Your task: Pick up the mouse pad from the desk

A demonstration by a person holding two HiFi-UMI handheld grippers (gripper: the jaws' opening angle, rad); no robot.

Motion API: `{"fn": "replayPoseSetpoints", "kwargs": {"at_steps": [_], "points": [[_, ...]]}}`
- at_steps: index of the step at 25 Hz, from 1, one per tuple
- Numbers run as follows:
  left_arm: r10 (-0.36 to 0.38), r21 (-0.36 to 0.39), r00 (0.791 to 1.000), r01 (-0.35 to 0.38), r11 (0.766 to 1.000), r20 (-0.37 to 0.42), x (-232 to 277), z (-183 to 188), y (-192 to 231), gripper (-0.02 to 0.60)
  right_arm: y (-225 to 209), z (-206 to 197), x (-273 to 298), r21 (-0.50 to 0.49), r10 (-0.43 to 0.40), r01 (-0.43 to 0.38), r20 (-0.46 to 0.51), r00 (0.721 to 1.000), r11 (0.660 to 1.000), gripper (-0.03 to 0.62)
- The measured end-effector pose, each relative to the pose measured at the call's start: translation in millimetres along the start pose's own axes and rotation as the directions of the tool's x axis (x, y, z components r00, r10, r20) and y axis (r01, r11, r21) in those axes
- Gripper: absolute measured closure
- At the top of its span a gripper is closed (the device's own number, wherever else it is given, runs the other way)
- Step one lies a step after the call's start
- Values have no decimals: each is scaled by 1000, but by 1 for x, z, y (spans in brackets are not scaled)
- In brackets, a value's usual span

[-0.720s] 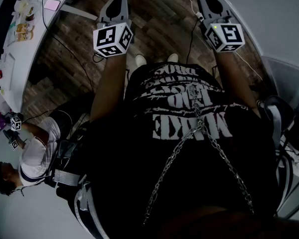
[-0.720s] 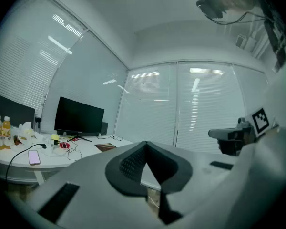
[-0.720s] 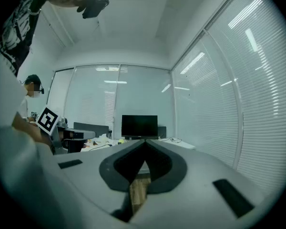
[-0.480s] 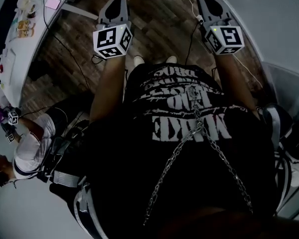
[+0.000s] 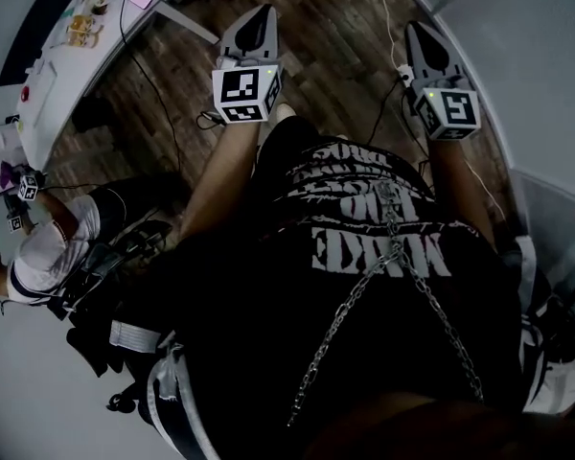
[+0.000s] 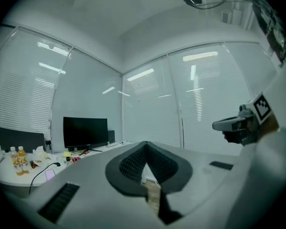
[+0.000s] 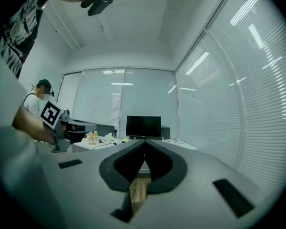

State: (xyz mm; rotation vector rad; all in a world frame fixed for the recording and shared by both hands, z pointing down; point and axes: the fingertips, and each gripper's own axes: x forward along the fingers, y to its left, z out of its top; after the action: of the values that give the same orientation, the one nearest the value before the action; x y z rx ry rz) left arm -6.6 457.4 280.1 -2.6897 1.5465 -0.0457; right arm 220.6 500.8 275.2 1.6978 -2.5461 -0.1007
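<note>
Mouse pad: cannot be made out on the desk (image 5: 53, 94), which stands well off to the left of the left gripper (image 5: 257, 17). Left gripper: jaws together at the tips, nothing between them, touching nothing. Right gripper (image 5: 422, 36): likewise closed and empty. Both are held over the wood floor (image 5: 335, 36). A monitor (image 6: 85, 132) and bottles (image 6: 16, 157) stand on the desk.

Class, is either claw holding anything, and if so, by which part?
Nothing is held: the left claw and the right claw are both shut with nothing between them.
</note>
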Motion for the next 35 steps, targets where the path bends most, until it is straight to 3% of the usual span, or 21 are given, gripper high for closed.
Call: {"fn": "replayPoseSetpoints", "kwargs": {"at_steps": [7,11,16,22,29,35], "points": [[-11,24,1000,11,1000,-13,16,-11,0,581,7,4,18,-60,51,-48,39,998,997,592],[-17,-16,1000,17,1000,-15,27,-18,2,581,-6,-15,24,3,12,-12,0,1000,1000,592],[-23,-74,999,21,997,-30,52,-35,20,581,-15,-15,52,2,22,-22,-10,1000,1000,592],[-18,-95,1000,17,995,-11,102,-34,67,581,-31,3,118,-14,18,-18,-2,1000,1000,592],[-63,-80,998,63,995,4,169,-26,109,581,-52,15,188,8,14,-14,27,1000,1000,592],[-80,-98,997,79,992,-3,208,-26,159,581,-58,19,247,-18,-20,20,-2,1000,1000,592]]}}
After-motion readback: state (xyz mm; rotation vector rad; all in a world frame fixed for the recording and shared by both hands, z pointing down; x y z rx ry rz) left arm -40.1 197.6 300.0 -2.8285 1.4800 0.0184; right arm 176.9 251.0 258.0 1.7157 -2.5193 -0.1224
